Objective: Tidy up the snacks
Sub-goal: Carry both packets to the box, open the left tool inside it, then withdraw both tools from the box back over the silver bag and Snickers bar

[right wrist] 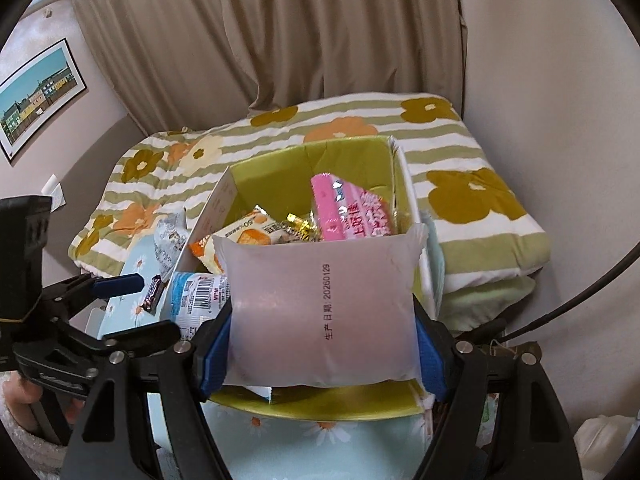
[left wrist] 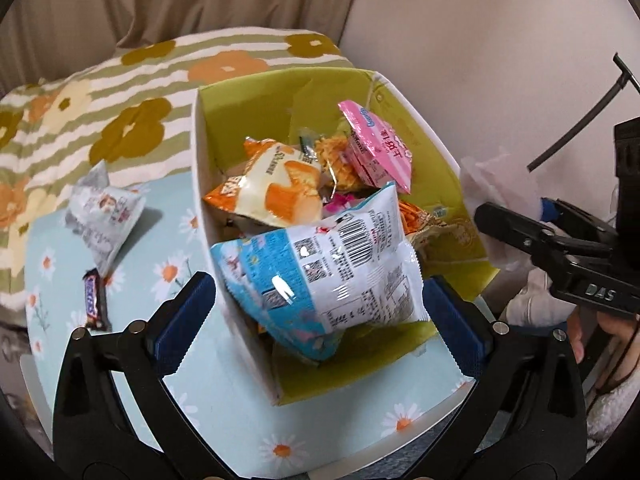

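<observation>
Hovering over a box [left wrist: 288, 96] with a green inside, the left gripper [left wrist: 316, 304] has its jaws wide apart. Between them sits a blue and white packet [left wrist: 320, 276], tilted, with its lower corner down in the box and its side on the near white wall. The pads [left wrist: 188, 312] do not touch it — there is a gap on both sides, so it is let go.

Ahead of this gripper, deeper in the box, lie an orange and white snack bag [left wrist: 276, 188] and a pink packet [left wrist: 376, 148] that leans against the far right wall. To the left of the gripper, outside the box, a grey and white packet [left wrist: 104, 216] and a dark chocolate bar [left wrist: 95, 300] lie on the tablecloth [left wrist: 176, 248] with daisies. The tablecloth is light blue.

The right gripper [right wrist: 322, 344] is clamped on a pale, cloudy white packet [right wrist: 320, 312]; its blue pads [right wrist: 218, 344] press both side edges. This packet is held upright just above the near edge of the box. A printed date runs along its front.

Beyond the box I see a striped blanket [right wrist: 472, 152] with big flowers, and behind it a beige curtain [right wrist: 304, 40]. To the left of the right gripper, a hand [right wrist: 16, 404] holds the other tool.
</observation>
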Tool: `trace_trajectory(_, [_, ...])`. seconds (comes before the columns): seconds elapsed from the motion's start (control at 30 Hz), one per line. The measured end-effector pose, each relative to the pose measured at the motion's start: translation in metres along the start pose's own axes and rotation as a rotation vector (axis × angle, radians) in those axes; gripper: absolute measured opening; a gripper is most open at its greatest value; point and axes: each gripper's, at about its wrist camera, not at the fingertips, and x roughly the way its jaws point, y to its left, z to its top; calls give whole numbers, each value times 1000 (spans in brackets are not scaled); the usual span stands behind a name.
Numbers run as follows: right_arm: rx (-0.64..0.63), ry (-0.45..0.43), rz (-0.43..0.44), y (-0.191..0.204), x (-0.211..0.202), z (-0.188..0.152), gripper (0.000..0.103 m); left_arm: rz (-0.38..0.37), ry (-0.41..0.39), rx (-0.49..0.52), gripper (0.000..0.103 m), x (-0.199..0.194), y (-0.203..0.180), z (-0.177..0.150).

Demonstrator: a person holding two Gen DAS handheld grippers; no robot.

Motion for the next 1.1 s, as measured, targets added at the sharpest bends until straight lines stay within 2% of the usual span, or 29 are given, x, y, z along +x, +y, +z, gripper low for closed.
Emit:
trace_trajectory(0.07, [6, 27, -3, 1, 8, -1, 75, 11, -2, -7, 103, -4, 2, -3])
trace_trajectory(0.1, [7, 31, -6, 1, 11, -2, 81, 12, -5, -15, 103, -6, 4, -5])
trace_trajectory(0.2, [14, -25, 6, 0, 7, -5, 95, 4, -8, -44, 103, -6, 11, -10])
trace_trajectory(0.33, [-5, -73, 2, 0, -4, -3, 96, 21, -31, -70, 103, -15, 15, -20])
trace_trajectory(0.73, [-64, -66, 40, 19, -9, -2, 96, 84, -73, -160, 103, -46, 48, -52])
trace_trajectory(0.93, [-114, -100, 44, 54, -12, 11, 96, 127, -119, -203, 103, -75, 90, -61])
trace_trajectory(1.1, [-150, -137, 56, 99, -11, 24, 96, 150, -140, -213, 103, -97, 135, -60])
